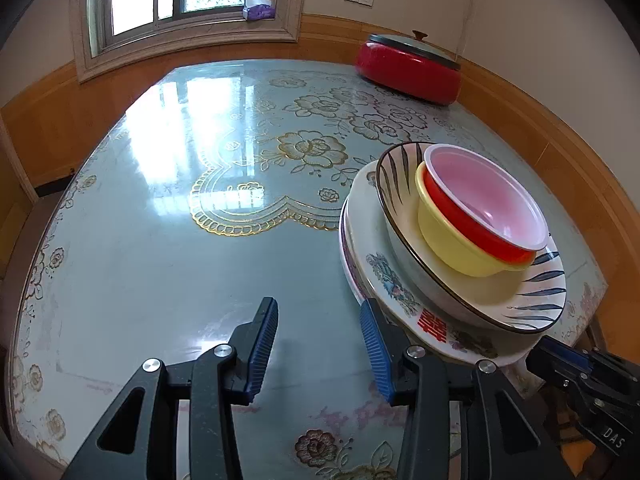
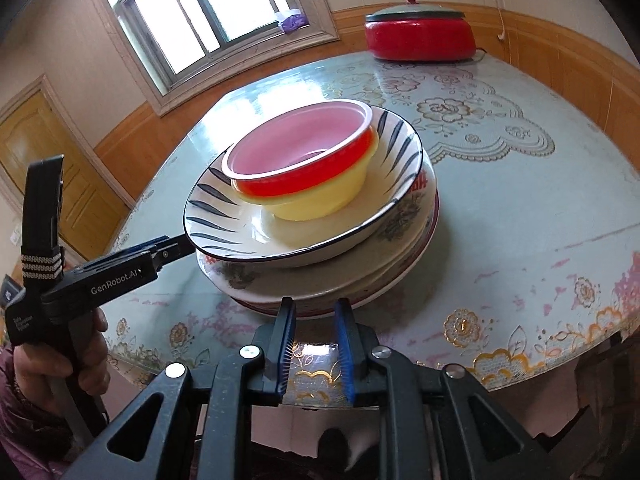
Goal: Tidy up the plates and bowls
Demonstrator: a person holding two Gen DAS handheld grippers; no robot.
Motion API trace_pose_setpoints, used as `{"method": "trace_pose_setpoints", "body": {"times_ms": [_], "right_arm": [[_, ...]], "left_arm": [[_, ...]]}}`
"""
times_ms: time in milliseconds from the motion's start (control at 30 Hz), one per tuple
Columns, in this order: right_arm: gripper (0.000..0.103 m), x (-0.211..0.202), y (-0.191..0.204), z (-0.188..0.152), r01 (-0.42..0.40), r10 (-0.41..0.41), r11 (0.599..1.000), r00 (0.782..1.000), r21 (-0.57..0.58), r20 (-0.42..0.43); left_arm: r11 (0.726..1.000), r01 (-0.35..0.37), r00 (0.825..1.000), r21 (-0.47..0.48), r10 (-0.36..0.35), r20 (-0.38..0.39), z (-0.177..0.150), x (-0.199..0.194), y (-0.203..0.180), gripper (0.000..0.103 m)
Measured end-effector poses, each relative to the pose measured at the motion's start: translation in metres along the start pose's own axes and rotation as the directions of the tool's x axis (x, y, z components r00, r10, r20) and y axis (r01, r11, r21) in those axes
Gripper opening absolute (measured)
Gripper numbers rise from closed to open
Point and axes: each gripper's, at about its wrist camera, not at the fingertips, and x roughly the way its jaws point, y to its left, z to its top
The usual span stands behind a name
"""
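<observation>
A stack stands on the table: a red bowl [image 1: 488, 208] with a pink inside nests in a yellow bowl [image 1: 444, 236], on a blue-striped plate [image 1: 536, 296], on flowered plates [image 1: 384, 276]. The same stack shows in the right wrist view: red bowl [image 2: 304, 160], yellow bowl [image 2: 320, 204], striped plate [image 2: 248, 224], flowered plates [image 2: 304, 284]. My left gripper [image 1: 320, 344] is open and empty, its right finger beside the stack's left edge. My right gripper [image 2: 314, 340] is open just in front of the bottom plates' rim, holding nothing.
A red electric pot [image 1: 408, 68] with a lid stands at the table's far edge, also in the right wrist view [image 2: 420, 36]. The glass-topped floral table [image 1: 200, 240] stretches left of the stack. A window and wood-panelled wall lie behind.
</observation>
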Motion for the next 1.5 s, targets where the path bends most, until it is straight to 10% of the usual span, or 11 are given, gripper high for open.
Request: {"method": "trace_pose_setpoints", "body": {"times_ms": [500, 933, 1500], "right_arm": [[0.028, -0.009, 0.003, -0.006, 0.034, -0.032, 0.997, 0.999, -0.067, 0.022], [0.036, -0.036, 0.015, 0.004, 0.096, -0.093, 0.995, 0.986, -0.019, 0.135], [0.043, -0.036, 0.086, -0.015, 0.447, -0.530, 0.835, 0.810, 0.320, 0.251]], "left_arm": [[0.996, -0.085, 0.991, -0.038, 0.088, 0.099, -0.021, -0.043, -0.016, 0.054], [0.999, -0.015, 0.988, 0.042, 0.009, 0.153, -0.021, -0.064, -0.036, 0.067], [0.962, 0.109, 0.975, 0.252, -0.153, 0.161, -0.030, -0.068, 0.009, 0.094]]}}
